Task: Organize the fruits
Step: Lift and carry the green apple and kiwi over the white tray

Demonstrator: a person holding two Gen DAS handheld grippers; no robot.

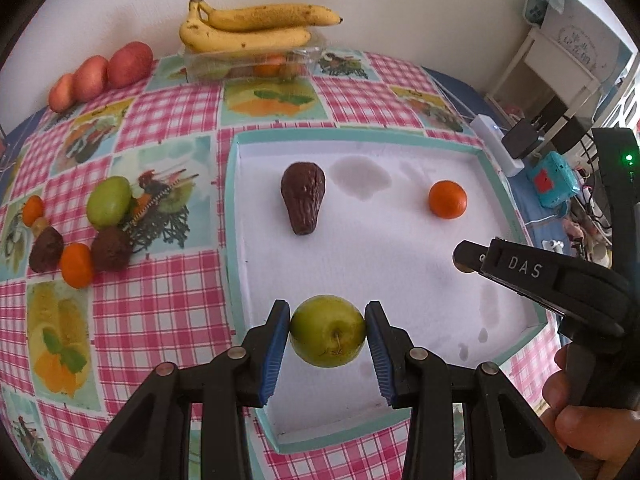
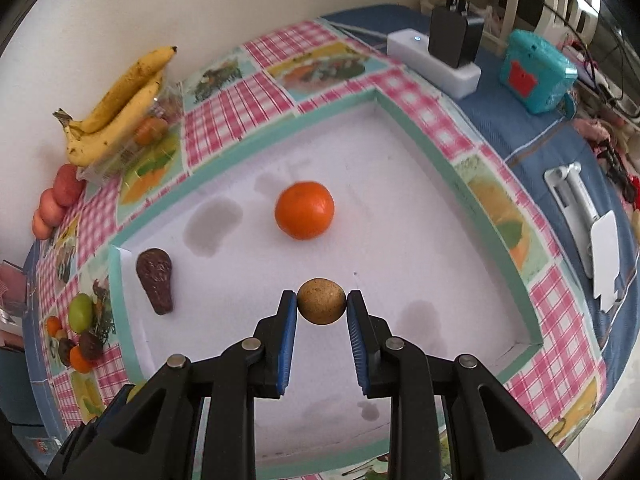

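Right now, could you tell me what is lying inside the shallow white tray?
Resting in the tray are a dark avocado and an orange. The left gripper holds a green apple above it, hiding the floor beneath.

A pink checked tablecloth (image 2: 424,120) with fruit prints covers the surface. At the upper right of the right wrist view, a white power strip (image 2: 436,62) lies on blue fabric with a black adapter (image 2: 454,38) plugged into it; just beside sits a teal box (image 2: 538,72) with a red patch.

Checked tablecloth (image 1: 160,328) under tray (image 1: 234,216), fruit.
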